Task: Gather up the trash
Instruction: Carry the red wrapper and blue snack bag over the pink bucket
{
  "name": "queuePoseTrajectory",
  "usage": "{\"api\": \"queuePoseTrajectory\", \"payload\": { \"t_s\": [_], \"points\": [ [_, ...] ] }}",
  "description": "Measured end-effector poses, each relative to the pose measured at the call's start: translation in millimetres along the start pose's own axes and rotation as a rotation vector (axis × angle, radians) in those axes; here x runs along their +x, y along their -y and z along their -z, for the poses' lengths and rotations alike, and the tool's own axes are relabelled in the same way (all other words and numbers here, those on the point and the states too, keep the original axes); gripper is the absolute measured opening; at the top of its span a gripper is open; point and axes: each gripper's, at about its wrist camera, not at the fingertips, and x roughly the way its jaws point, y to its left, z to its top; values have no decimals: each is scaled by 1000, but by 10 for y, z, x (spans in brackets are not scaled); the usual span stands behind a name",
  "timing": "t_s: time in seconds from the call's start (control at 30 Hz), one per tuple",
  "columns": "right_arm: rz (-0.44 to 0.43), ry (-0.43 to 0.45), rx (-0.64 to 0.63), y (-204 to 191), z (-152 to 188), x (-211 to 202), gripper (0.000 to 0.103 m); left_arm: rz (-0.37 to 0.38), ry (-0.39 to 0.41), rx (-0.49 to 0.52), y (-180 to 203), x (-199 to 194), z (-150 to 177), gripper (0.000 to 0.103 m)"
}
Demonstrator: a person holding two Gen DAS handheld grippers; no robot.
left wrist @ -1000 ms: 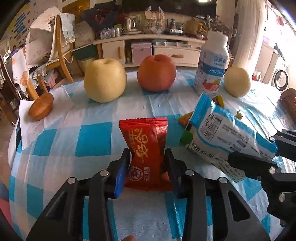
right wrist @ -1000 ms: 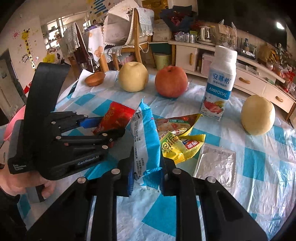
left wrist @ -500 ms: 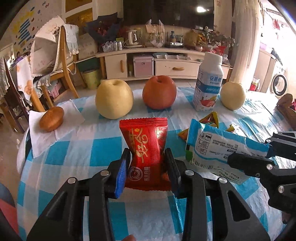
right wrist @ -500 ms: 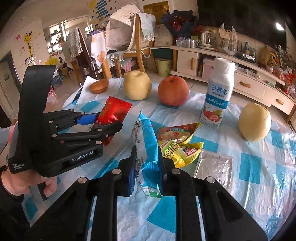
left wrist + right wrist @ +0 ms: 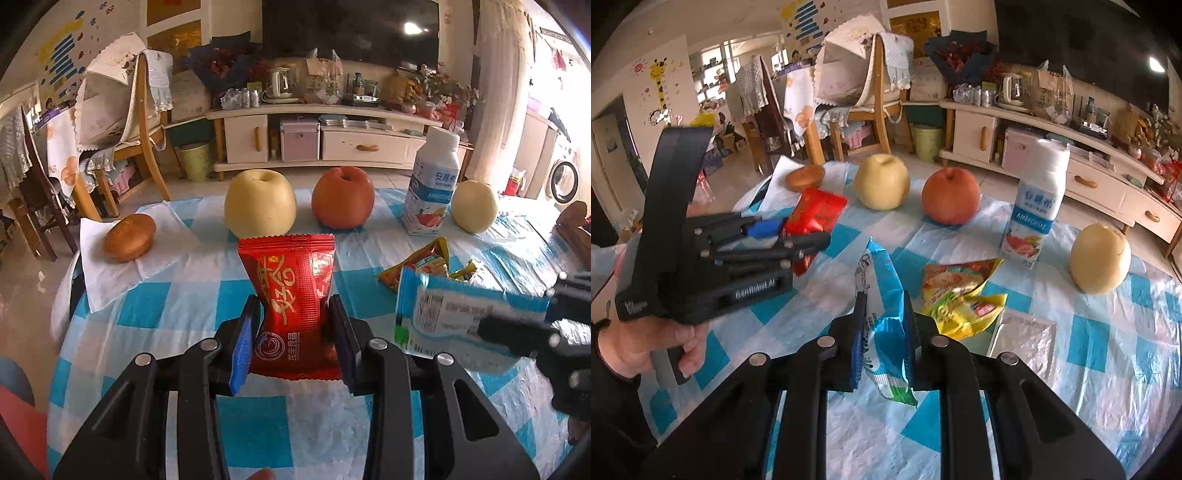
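Note:
My left gripper (image 5: 293,314) is shut on a red snack wrapper (image 5: 291,295) and holds it above the checked tablecloth (image 5: 177,295). My right gripper (image 5: 882,314) is shut on a blue and white wrapper (image 5: 882,295), also lifted off the table. The left gripper (image 5: 798,236) with the red wrapper (image 5: 816,212) shows at the left of the right wrist view. The blue wrapper (image 5: 461,310) shows at the right of the left wrist view. A yellow-orange wrapper (image 5: 960,291) and a silver foil wrapper (image 5: 1023,332) lie on the cloth.
A yellow apple (image 5: 260,203), a red apple (image 5: 343,197), a yogurt bottle (image 5: 432,181) and another yellow apple (image 5: 474,206) stand along the far side. A bun (image 5: 129,238) lies on a white napkin at the left. Chairs and a cabinet stand beyond.
Both grippers have risen and pulled back from the table, each with its wrapper held. The fruit and bottle now look farther away.

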Motion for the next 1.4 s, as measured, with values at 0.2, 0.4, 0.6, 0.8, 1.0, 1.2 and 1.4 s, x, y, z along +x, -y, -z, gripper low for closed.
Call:
{"api": "queuePoseTrajectory", "payload": {
  "t_s": [0.2, 0.4, 0.6, 0.8, 1.0, 1.2, 1.4],
  "points": [
    [-2, -50, -51, -42, 108, 236, 28, -3, 6, -16, -68, -23, -13, 40],
    [-13, -94, -71, -26, 133, 481, 50, -10, 2, -28, -130, -21, -6, 40],
    [-13, -112, -68, -51, 139, 522, 24, -16, 11, -47, -206, -55, -25, 40],
    [-10, -75, -55, -57, 101, 398, 22, -25, 24, -37, -210, -109, -27, 40],
    [-8, -4, -39, -89, -17, 170, 22, -39, 45, -22, -226, -209, -1, 40],
    [-11, 80, -42, -254, -160, -165, 22, -50, 103, -25, -283, -558, 41, 40],
    [-18, 113, -37, -553, -283, -459, 22, -112, 187, -4, -421, -1127, 98, 40]
  ]
}}
